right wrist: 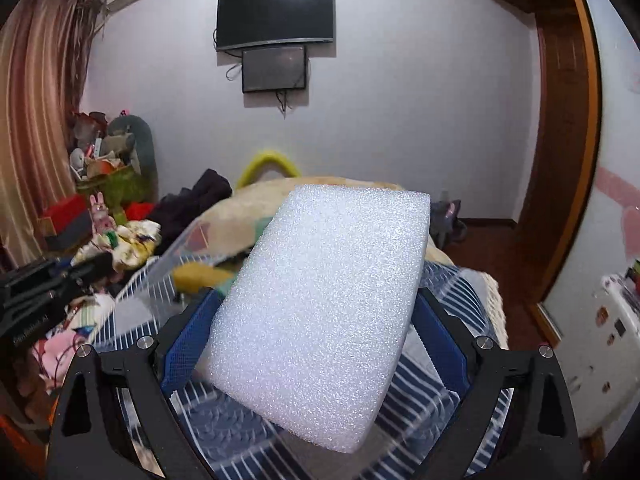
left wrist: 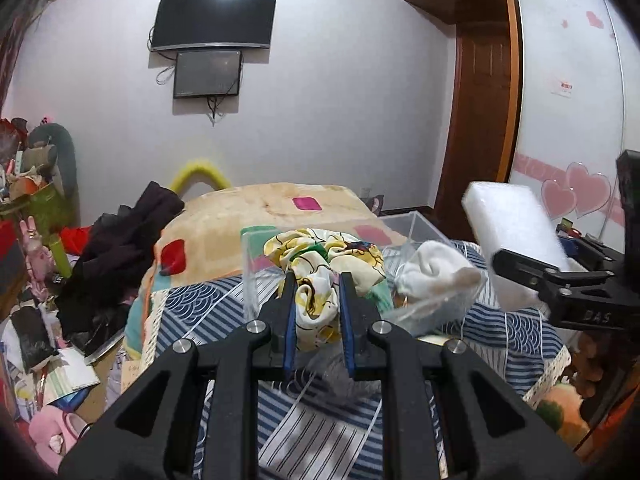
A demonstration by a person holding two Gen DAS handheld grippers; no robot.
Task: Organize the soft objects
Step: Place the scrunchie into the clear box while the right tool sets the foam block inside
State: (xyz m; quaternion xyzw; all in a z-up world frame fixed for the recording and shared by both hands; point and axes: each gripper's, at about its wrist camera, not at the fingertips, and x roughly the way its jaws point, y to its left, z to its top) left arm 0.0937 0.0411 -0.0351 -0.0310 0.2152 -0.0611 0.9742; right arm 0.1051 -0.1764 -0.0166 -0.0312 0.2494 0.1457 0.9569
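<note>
My left gripper (left wrist: pixel 318 280) is shut on a yellow patterned cloth (left wrist: pixel 324 264), held over a clear plastic box (left wrist: pixel 256 264) on the bed. A second clear box (left wrist: pixel 416 228) to its right holds a white sock (left wrist: pixel 432 272). My right gripper (right wrist: pixel 320 312) is shut on a white foam block (right wrist: pixel 324 304) that fills most of the right wrist view; the block also shows in the left wrist view (left wrist: pixel 516 236), held in the air right of the boxes. The left gripper with the cloth (right wrist: pixel 128 240) shows at the left of the right wrist view.
The bed has a blue striped sheet (left wrist: pixel 320 440) and a beige blanket (left wrist: pixel 248 216). Dark clothes (left wrist: pixel 120 256) lie at its left edge. Clutter and toys (left wrist: pixel 36 320) cover the floor at left. A wardrobe (left wrist: pixel 568 100) stands at right.
</note>
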